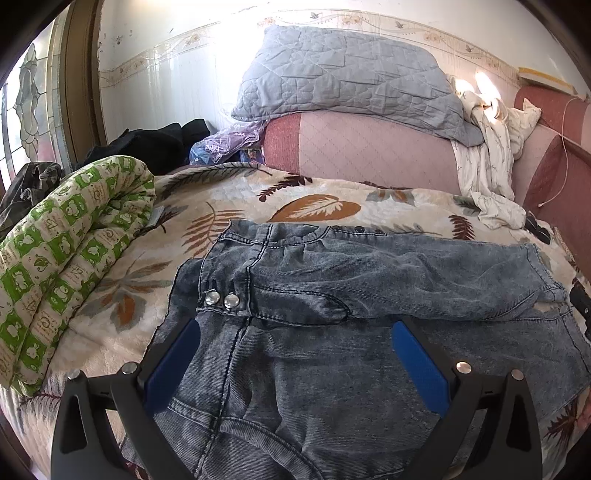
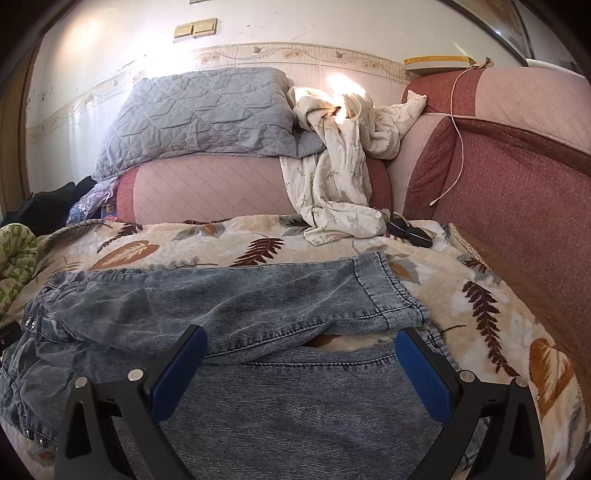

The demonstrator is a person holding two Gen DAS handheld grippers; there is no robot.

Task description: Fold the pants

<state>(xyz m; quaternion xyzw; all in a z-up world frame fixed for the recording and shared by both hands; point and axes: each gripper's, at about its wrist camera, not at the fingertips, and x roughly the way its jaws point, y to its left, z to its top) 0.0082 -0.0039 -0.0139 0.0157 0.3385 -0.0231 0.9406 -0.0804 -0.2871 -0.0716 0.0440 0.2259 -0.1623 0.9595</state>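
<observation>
- Both tongs, left tongs (image 1: pixel 295 354) and right tongs (image 2: pixel 301 358), gape wide, holding nothing.
- The pants (image 1: pixel 369 288) lie on the bed (image 1: pixel 332 206), long axis crosswise (waist left, hems right), directly beneath both.

Premises: a lived-in domestic bedroom. Evidence: a bed (image 1: pixel 110 332) covered with a leaf-patterned blanket (image 2: pixel 258 240); a padded pink headboard (image 2: pixel 207 188); a grey quilted pillow (image 1: pixel 343 77) resting on top of it; a rolled green-and-white quilt (image 1: pixel 66 258) at the bed's edge; crumpled white bedding (image 2: pixel 340 166); a wallpaper border (image 2: pixel 295 55); wall light switches (image 2: pixel 195 28).
</observation>
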